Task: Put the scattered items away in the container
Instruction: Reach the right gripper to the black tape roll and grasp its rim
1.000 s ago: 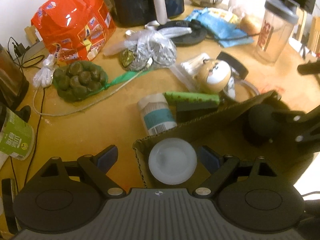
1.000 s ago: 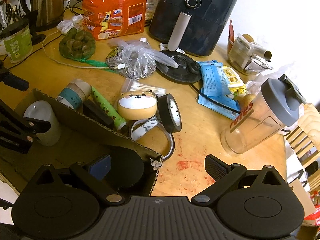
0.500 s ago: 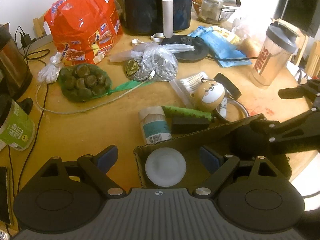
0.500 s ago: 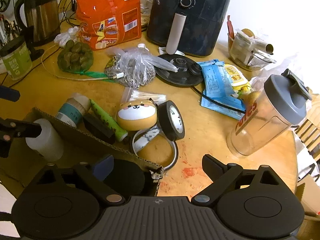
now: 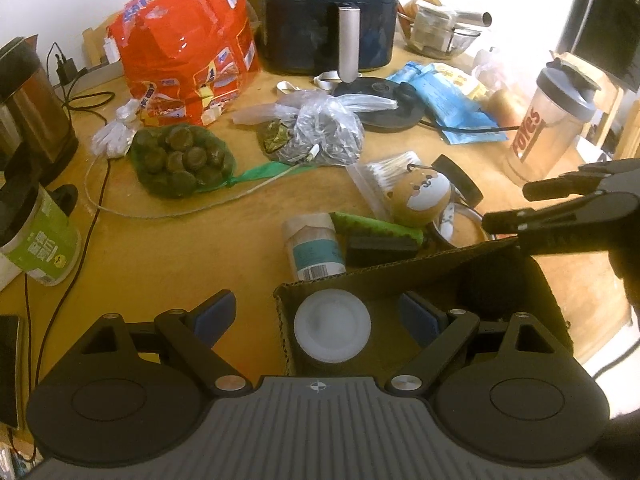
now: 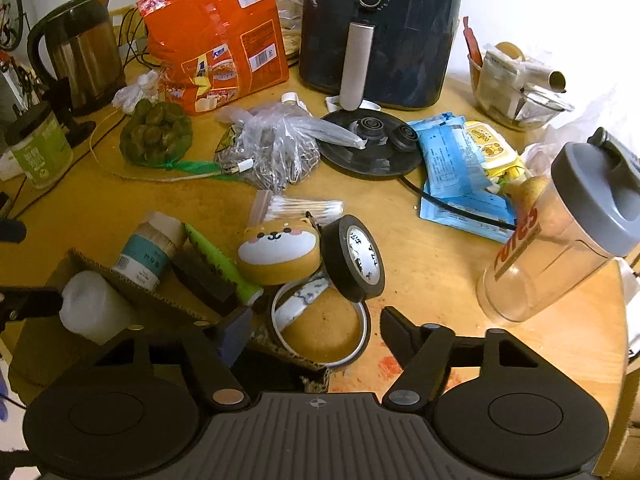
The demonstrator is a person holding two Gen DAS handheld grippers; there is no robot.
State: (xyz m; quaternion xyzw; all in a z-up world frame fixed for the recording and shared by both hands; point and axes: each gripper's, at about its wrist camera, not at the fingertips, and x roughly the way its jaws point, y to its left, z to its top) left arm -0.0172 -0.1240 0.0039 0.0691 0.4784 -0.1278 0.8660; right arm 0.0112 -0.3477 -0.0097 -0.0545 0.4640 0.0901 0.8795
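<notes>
While you hover over the cardboard box:
Left gripper: your jaws spread wide, empty, straddling the box's corner.
White cup: upright inside the box.
Dog-face case: outside, touching the tape roll.
Right gripper: wide, empty.

Left wrist view: looks forward and down, close above the cardboard box, facing the air fryer. Right wrist view: same heading, offset right of the box. Both share the table's clutter, including the dog-face case.
</notes>
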